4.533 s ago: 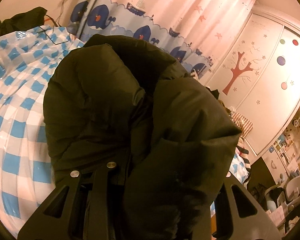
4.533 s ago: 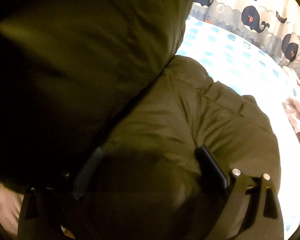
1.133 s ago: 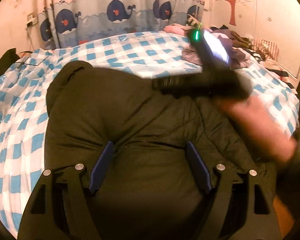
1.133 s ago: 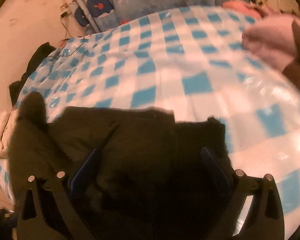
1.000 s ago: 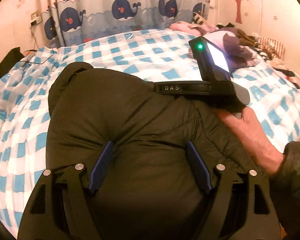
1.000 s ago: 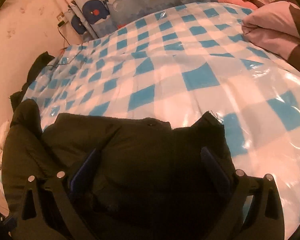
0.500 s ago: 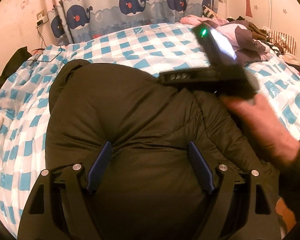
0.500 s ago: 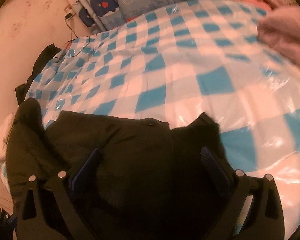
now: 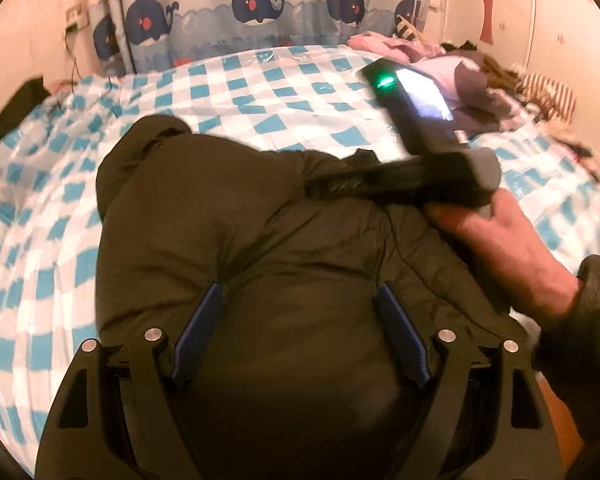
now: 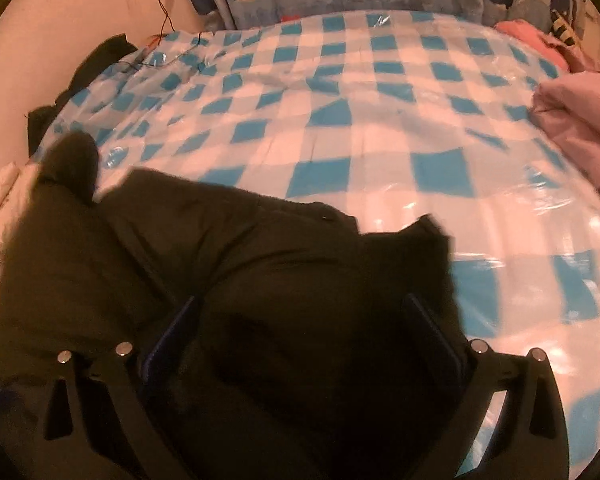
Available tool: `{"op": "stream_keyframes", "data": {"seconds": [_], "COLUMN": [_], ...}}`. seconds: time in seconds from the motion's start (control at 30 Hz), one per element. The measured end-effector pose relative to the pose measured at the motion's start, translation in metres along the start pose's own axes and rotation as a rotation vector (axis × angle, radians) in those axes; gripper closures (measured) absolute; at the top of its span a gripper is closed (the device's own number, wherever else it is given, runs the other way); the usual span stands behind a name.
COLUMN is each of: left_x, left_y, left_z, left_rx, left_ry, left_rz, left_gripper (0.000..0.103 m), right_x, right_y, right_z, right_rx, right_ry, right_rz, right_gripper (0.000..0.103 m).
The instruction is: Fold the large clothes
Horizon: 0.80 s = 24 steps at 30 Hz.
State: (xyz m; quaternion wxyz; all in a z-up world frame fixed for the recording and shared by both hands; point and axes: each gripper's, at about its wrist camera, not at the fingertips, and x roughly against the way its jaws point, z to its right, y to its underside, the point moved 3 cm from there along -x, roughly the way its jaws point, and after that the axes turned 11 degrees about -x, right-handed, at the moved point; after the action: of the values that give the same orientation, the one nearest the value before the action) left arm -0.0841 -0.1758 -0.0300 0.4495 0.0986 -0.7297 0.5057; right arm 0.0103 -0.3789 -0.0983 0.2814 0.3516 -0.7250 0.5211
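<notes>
Left wrist view: the left gripper (image 9: 300, 332), jaws spread wide, still straddles the dark padded jacket (image 9: 228, 216) lying bundled on the checked bed cover (image 9: 32, 240), while the right gripper (image 9: 400, 184) has tilted slightly above it, so the fold is settling. Right wrist view: the right gripper (image 10: 300, 344), also spread, hovers over the jacket's (image 10: 204, 248) far edge; bare cover (image 10: 380, 120) lies ahead, a pink garment (image 10: 576, 120) at right.

One dark jacket (image 9: 236, 240), two hand-held grippers (image 9: 300, 332).
</notes>
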Motion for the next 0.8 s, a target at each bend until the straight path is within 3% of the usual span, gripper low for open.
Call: {"op": "stream_keyframes", "data": {"seconds": [0.07, 0.17, 0.3, 0.37, 0.43, 0.5, 0.6, 0.67, 0.8], "left_x": [0.019, 0.033, 0.016, 0.004, 0.012, 0.029, 0.048, 0.044, 0.021], "left_y": [0.008, 0.02, 0.036, 0.039, 0.038, 0.037, 0.045, 0.062, 0.085], "left_z": [-0.015, -0.042, -0.059, -0.052, -0.054, -0.067, -0.11, -0.143, -0.175], "left_rx": [0.057, 0.173, 0.252, 0.2, 0.212, 0.266, 0.384, 0.521, 0.653], "left_ry": [0.027, 0.035, 0.065, 0.06, 0.091, 0.149, 0.153, 0.185, 0.233], "left_rz": [0.021, 0.04, -0.024, -0.073, -0.084, -0.048, -0.005, -0.027, -0.072], "left_gripper": [0.027, 0.026, 0.021, 0.02, 0.02, 0.02, 0.02, 0.02, 0.02], "right_x": [0.043, 0.08, 0.053, 0.042, 0.054, 0.079, 0.109, 0.113, 0.099], "right_y": [0.003, 0.021, 0.063, 0.071, 0.064, 0.057, 0.05, 0.051, 0.061], "right_z": [-0.002, -0.01, -0.013, -0.003, 0.002, 0.013, 0.045, 0.066, 0.089], "right_rx": [0.008, 0.05, 0.136, 0.087, 0.055, -0.018, -0.137, -0.218, -0.368], "right_ry": [-0.034, -0.074, 0.016, -0.007, -0.024, -0.101, -0.13, -0.167, -0.239], "right_rz": [0.072, 0.101, -0.05, -0.108, -0.123, -0.097, -0.074, -0.115, -0.23], "right_gripper": [0.007, 0.007, 0.007, 0.007, 0.007, 0.007, 0.007, 0.007, 0.007]}}
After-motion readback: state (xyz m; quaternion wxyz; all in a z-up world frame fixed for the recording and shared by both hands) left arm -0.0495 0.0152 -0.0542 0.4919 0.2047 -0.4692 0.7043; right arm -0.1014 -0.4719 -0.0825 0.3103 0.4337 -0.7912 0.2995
